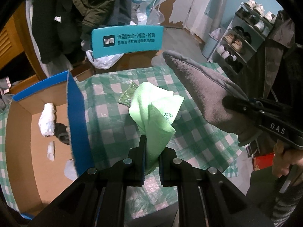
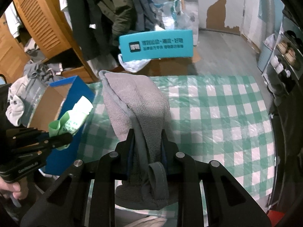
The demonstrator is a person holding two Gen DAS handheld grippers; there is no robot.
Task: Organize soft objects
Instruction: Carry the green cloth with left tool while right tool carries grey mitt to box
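Carrying two soft things at once, both grippers are loaded and lifted over the green-checked tablecloth (image 2: 217,113). The left gripper (image 1: 152,151) has its fingers pinched on the lower end of a light green cloth (image 1: 155,109), which stands up from the jaws in loose folds; the right gripper (image 2: 147,143) is clamped around a grey fleece mitten (image 2: 132,102), whose cuff and hanging loop droop below the fingers while the tip points forward. The blue-sided cardboard box (image 1: 77,113) sits open at the left end of the table, just beside the left gripper, and already holds a rolled white cloth (image 1: 47,119) and a dark crumpled piece (image 1: 61,133). A small green sparkly pad (image 1: 127,94) lies on the cloth beyond the green cloth. The step in hand looks like dropping these into the box. Doing it well probably means taking the green cloth over first, since it is nearer, bringing it past the tall blue wall and well above the floor of the box before letting go, so the trailing folds do not catch on the rim. The mitten should wait clear of the left arm, then follow, lowered tip first so its dangling cuff lands inside rather than draped over the edge.
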